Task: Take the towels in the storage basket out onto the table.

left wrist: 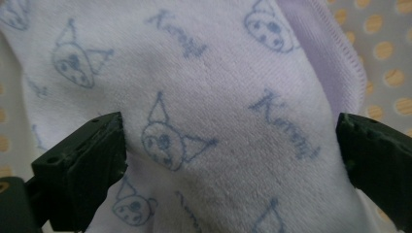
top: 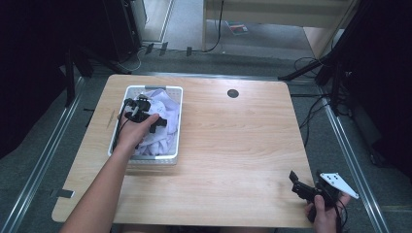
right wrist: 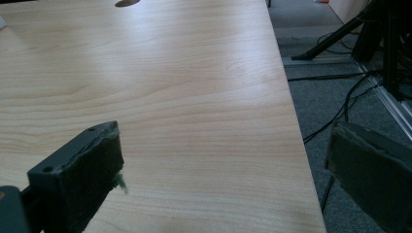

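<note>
Jaws, left gripper (left wrist: 228,145): apart, one at each side of the left gripper view, with a cloth (left wrist: 214,97) lying between and beyond them; whether either jaw touches it cannot be told.

Jaws, right gripper (right wrist: 223,160): apart, nothing between them, bare wood of the counter (right wrist: 170,87) beneath.

Cloth: white, soft pile, printed in blue with small cat-like faces and script lettering. Pale lilac hem with a stitched edge at one side. Bunched inside the basket (top: 178,121); in the high view it shows as a white and lilac heap (top: 165,104).

Basket: white, rectangular, walls and floor pierced with round holes through which the wood shows. Stands on the counter near its left edge, toward the far left corner.

Left gripper, high view (top: 138,114): black, held in the left hand (top: 133,133), lowered into the basket over the cloth. Forearm comes in from the near edge.

Right gripper, high view (top: 303,187): black, with a grey three-cornered plate on top, held in the right hand (top: 323,216) at the near right corner of the counter, well apart from the basket. Jaws point toward the middle of the counter.

Counter: light wood grain, rounded corners. Dark round grommet (top: 232,93) near the far edge, about midway along it.

Floor (right wrist: 330,97): grey carpet, black cables running across it off the right edge.
</note>
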The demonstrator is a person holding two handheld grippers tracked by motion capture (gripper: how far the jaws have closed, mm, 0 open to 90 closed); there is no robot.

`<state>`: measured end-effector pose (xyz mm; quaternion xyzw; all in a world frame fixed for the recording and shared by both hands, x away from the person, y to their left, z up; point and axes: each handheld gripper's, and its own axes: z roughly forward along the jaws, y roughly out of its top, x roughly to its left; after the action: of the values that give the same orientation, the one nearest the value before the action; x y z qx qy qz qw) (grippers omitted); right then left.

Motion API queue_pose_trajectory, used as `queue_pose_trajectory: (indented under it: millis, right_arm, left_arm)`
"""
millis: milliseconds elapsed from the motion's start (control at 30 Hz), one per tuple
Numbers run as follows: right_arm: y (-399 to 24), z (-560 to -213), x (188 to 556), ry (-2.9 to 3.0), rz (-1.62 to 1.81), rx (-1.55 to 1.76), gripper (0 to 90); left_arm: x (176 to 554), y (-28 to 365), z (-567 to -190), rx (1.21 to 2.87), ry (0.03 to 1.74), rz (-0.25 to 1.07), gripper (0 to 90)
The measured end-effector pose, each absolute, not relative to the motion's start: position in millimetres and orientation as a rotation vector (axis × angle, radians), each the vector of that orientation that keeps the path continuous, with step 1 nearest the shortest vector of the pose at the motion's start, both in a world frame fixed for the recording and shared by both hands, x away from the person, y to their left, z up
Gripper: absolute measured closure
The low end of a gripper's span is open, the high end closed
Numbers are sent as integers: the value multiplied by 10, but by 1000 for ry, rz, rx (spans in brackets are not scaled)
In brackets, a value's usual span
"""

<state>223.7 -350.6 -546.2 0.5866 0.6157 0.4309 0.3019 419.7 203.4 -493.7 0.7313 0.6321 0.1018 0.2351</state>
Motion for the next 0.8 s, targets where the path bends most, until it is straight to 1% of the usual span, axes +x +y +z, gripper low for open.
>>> queue_pose_trajectory:
  millis: [100,233,267,400,667,733,767,800]
  right_arm:
    - [-3507,-5462,2237,1632,1145,1555,6]
    - [-3507,-5462,2238,1633,1144,1555,6]
    - [-3507,-5462,2238,1633,1144,1555,6]
    - [-3508,-5463,2239,1632,1144,1557,6]
    - [-3511,-5462,2236,1632,1147,1556,6]
    - [-3510,-5462,2235,1630,1148,1558,6]
    - [-3511,-5462,2235,1631,1147,1557,6]
    - [-3511,-5462,2235,1631,1147,1557,6]
  left_arm:
    - [4221,2021,-4981,2008,1754,278,0]
    - [4257,1976,-5077,2051,1780,261,0]
    - [4269,1937,-5138,2087,1788,278,0]
    - [4285,1872,-5213,2147,1792,321,0]
    - [4290,1868,-5227,2148,1799,312,3]
    - [4291,1868,-5224,2153,1800,312,18]
    - [4284,1861,-5198,2165,1781,315,51]
    - [4284,1861,-5198,2165,1781,315,122]
